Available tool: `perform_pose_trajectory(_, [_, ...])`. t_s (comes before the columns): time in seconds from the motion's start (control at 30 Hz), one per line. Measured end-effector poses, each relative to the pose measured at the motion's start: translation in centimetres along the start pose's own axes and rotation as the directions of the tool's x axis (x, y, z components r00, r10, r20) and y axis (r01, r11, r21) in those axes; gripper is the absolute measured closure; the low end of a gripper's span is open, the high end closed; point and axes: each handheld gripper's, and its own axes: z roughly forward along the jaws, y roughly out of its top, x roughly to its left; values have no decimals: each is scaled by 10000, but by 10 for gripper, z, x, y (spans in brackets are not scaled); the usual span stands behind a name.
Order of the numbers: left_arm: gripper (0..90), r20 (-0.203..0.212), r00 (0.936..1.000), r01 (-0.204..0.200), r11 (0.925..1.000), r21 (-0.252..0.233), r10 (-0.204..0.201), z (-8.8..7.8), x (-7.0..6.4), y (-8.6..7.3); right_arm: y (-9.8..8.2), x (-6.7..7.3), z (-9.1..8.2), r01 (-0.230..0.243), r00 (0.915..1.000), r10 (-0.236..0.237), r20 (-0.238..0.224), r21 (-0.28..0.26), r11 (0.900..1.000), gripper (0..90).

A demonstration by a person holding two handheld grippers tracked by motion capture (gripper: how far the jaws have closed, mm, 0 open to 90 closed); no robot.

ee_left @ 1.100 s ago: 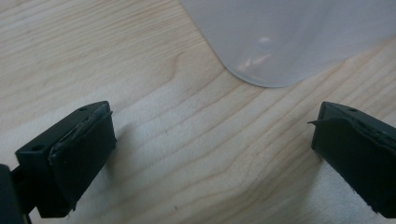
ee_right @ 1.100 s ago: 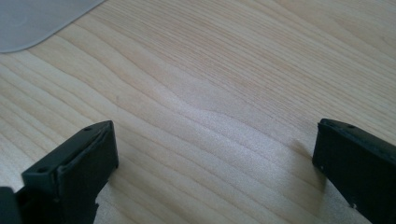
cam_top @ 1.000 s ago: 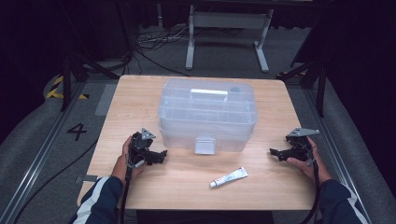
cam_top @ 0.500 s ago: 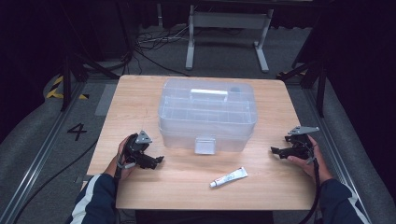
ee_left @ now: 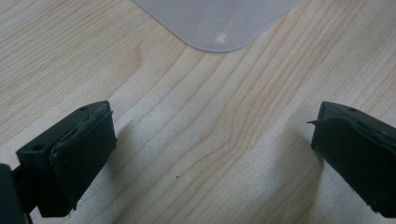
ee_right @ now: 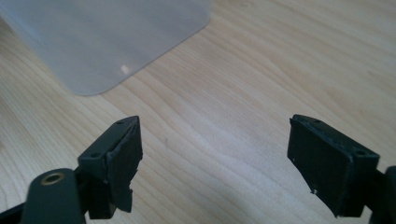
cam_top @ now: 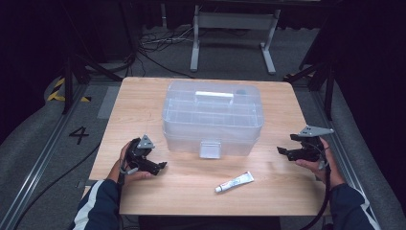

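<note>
grippers both stand idle on the desk (cam_top: 143, 103), one at each front corner of the clear plastic toolbox (cam_top: 213, 117), neither touching it. left gripper (cam_top: 160, 165) rests low on the wood with its jaws spread wide and nothing between them; in the left gripper view a rounded corner of the toolbox (ee_left: 217, 23) lies ahead and apart from the gripper (ee_left: 210, 144). right gripper (cam_top: 282, 151) is likewise spread and empty, pointing inward toward the box; in the right gripper view the box corner (ee_right: 102, 42) sits ahead and to its left, near but clear of the gripper (ee_right: 215, 154). box is closed, latch tab (cam_top: 210, 149) facing the person, long axis running across the desk, handle on top. a small white tube (cam_top: 234, 182) lies on the wood in front of the box, between the two hands, its long axis slanted, cap end toward the person. judgement: the tube lies somewhat nearer the right gripper, which would reach it by moving inward and toward the person; the latch sits about midway between both.
</note>
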Motion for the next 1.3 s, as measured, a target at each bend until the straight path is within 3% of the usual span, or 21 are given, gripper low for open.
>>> perform_pose_trajectory(0.4, [2, -4, 10000, -8, 10000, 2, 8, 0, 0, 0, 22, 8, -19, 252, 9997, -246, 70, -945, 9952, 234])
perform_pose_trajectory(0.67, [2, -2, 10000, -5, 10000, 0, 5, 0, 0, 0, 48, 10, -40, 505, 9984, -450, 336, -1858, 9813, 289])
perform_pose_trajectory(0.93, [3, -8, 10000, -3, 10000, -1, 3, 0, 0, 0, 76, 17, -43, 1069, 9942, -1023, 339, -1882, 9763, 289])
perform_pose_trajectory(1.3, [35, -24, 10000, 72, 9998, 180, -71, -2, -1, 3, 124, 30, -47, 1761, 9843, -1733, 328, -2352, 9559, 358])
